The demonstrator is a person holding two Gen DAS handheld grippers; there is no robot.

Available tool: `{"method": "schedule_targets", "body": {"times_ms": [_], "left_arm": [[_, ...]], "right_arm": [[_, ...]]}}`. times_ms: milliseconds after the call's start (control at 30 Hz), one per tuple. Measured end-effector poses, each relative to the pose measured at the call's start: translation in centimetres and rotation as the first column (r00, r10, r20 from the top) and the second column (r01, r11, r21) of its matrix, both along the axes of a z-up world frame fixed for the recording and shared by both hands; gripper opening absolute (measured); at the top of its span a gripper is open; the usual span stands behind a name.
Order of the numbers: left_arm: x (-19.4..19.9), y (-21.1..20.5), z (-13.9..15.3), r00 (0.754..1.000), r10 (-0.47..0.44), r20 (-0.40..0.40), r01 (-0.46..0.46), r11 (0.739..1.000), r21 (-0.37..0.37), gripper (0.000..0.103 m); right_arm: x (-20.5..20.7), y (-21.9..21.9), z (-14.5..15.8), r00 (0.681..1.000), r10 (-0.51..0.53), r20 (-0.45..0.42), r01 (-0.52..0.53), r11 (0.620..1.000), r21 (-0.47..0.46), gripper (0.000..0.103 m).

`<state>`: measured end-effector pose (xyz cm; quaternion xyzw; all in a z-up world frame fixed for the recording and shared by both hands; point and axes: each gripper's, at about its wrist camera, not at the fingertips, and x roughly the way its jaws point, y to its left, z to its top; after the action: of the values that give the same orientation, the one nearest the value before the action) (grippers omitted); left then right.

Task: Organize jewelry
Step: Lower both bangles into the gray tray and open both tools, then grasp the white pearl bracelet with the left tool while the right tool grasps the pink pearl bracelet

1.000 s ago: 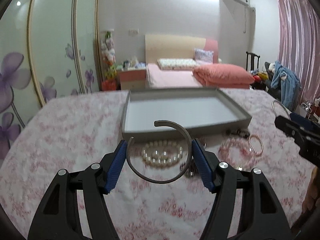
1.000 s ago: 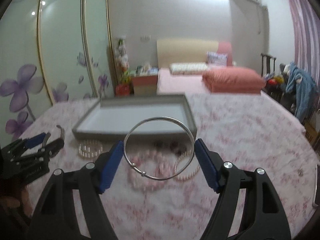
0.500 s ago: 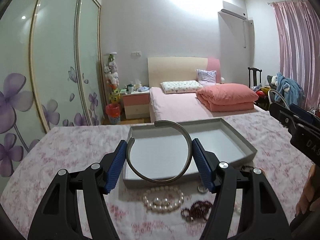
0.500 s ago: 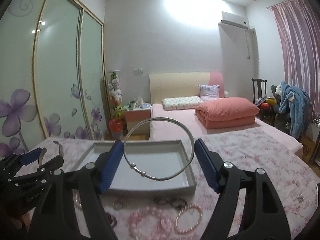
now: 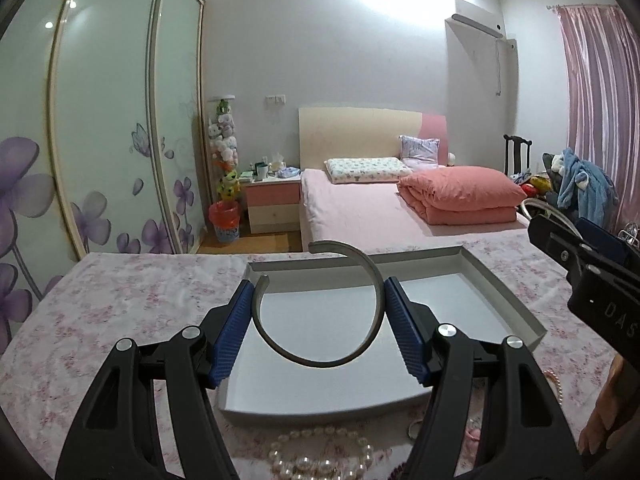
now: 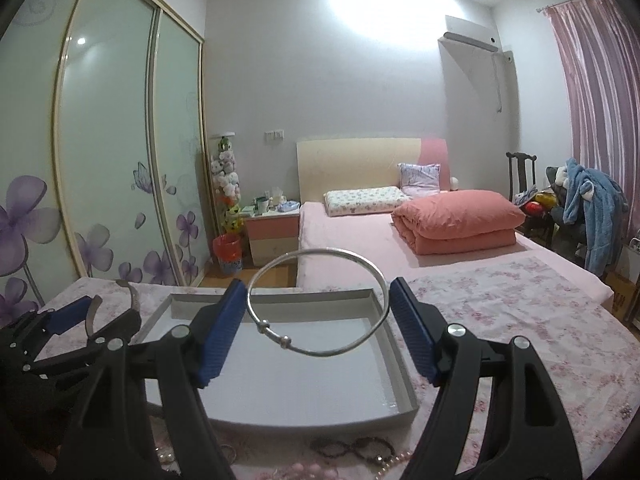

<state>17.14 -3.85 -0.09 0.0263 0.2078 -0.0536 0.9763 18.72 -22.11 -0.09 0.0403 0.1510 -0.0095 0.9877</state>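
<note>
My left gripper (image 5: pixel 320 326) is shut on a dark open cuff bangle (image 5: pixel 374 322), held above the near part of a shallow grey tray (image 5: pixel 504 304) with a white floor. My right gripper (image 6: pixel 318 326) is shut on a thin silver bangle (image 6: pixel 340 350) with small beads, held over the same tray (image 6: pixel 394 356). The right gripper shows at the right edge of the left wrist view (image 5: pixel 592 276); the left gripper with its cuff shows at the left of the right wrist view (image 6: pixel 76 332).
A pearl bracelet (image 5: pixel 320 458) lies on the floral cloth (image 5: pixel 120 312) just in front of the tray. Dark bead bracelets (image 6: pixel 352 448) and pink beads (image 6: pixel 308 470) lie by the tray's near rim. A bed (image 6: pixel 400 236) stands beyond the table.
Both grippers have risen and moved forward from over the loose jewelry to above the tray, each keeping hold of its bangle.
</note>
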Motion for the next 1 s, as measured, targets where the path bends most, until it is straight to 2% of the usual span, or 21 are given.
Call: {"method": "schedule_targets", "body": {"times_ms": [300,567,667,1000], "left_arm": [[2.6,-0.4,-2.1,0.997,-0.011,-0.076,0.011,1.000,-0.001,0.066],[5.0,-0.6,-4.1,0.983,-0.026,-0.183,0.026,1.000,-0.005,0.066],[4.9,-0.5,-3.9,0.985,-0.020,-0.174,0.020,1.000,-0.005,0.070],[2.9,1.7,-1.1,0.995,0.028,-0.093,-0.028,1.000,0.010,0.072]], "right_arm": [[4.8,0.0,-3.2,0.985,0.033,-0.166,-0.023,0.998,0.062,0.071],[8.1,0.1,-6.3,0.939,0.082,-0.334,-0.036,0.989,0.140,0.073],[7.7,-0.4,-6.4,0.939,0.080,-0.333,-0.020,0.984,0.178,0.081],[3.7,-2.9,-2.7,0.968,0.054,-0.243,-0.002,0.978,0.208,0.081]]}}
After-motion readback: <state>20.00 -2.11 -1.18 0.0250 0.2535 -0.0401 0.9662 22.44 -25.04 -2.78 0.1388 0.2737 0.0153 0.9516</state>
